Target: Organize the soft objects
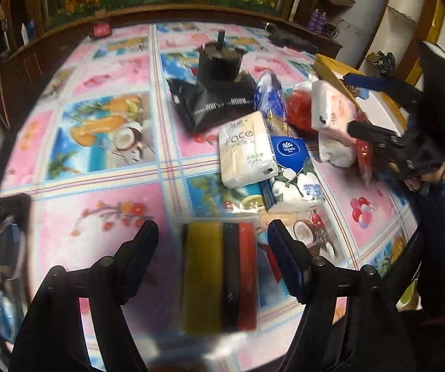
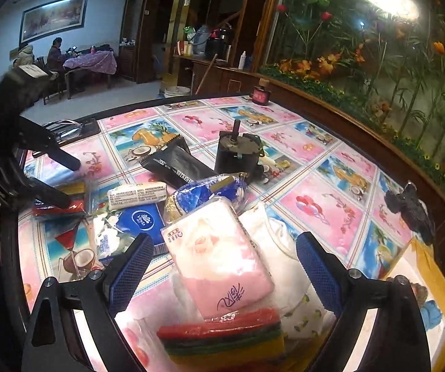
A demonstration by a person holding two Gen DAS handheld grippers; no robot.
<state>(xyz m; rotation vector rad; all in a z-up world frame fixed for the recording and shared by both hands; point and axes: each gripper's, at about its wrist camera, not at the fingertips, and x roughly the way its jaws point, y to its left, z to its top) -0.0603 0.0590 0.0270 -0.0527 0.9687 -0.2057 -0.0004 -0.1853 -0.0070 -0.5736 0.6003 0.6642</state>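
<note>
Lying between right hand-held gripper [image 2: 222, 266] pads: pink tissue pack [image 2: 219, 263].

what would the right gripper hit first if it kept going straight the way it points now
Most likely the pink tissue pack, which lies between the open jaws of the right gripper, atop a white bundle. Depth is unclear, so contact is a guess.

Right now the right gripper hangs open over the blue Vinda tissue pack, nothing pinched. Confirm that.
Not the Vinda pack. The right gripper hangs open over the pink tissue pack, nothing pinched; the right wrist view shows the blue Vinda pack off to its left.
</note>
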